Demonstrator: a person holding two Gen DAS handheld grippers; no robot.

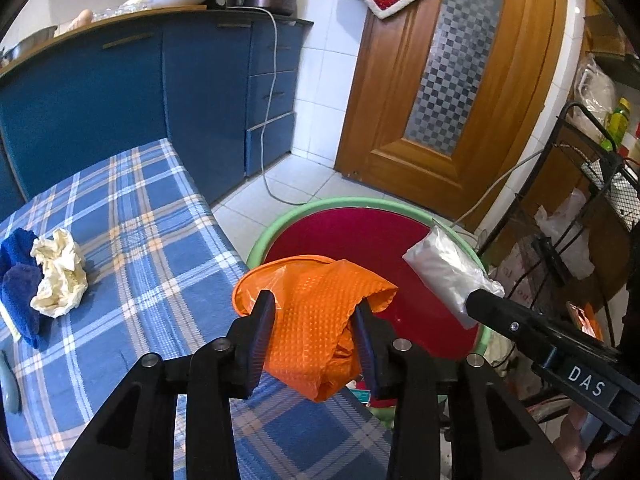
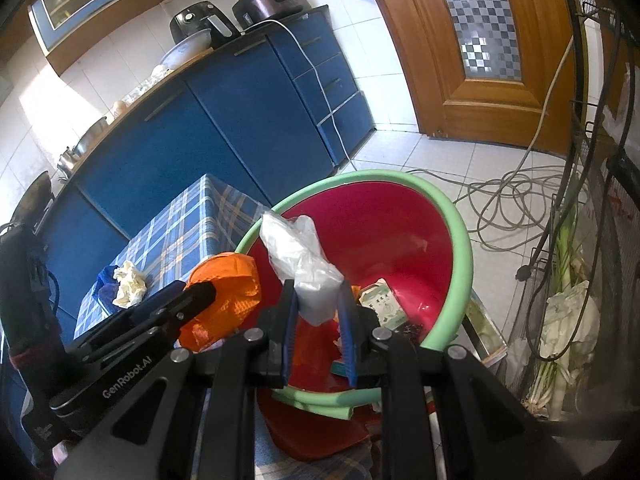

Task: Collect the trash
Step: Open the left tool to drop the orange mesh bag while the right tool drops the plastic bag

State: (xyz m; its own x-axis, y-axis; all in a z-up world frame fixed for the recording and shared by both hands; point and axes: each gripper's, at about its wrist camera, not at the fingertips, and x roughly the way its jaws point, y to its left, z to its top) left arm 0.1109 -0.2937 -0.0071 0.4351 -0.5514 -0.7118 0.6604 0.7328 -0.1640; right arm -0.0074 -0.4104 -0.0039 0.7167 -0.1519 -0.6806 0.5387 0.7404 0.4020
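So both claws are hanging over the red basin (image 2: 400,232) with the green rim, which sits just off the worktop's (image 1: 132,216) corner. Left claw (image 1: 312,312) has an orange bag (image 1: 316,320) between its fingers, jaws a fair bit apart, and the bag sags through the gap; honestly can't tell if the pads really press on it. Right claw (image 2: 318,300) is nearly closed, pinching a crumpled clear plastic bag (image 2: 304,264) that sticks up past its tips, above the basin's near side. Down in the basin there's a small printed carton (image 2: 382,304) and some other scraps. Back on the checked cloth, near the worktop's far left edge, a crumpled cream paper wad (image 1: 60,276) lies touching a blue cloth (image 1: 18,284).
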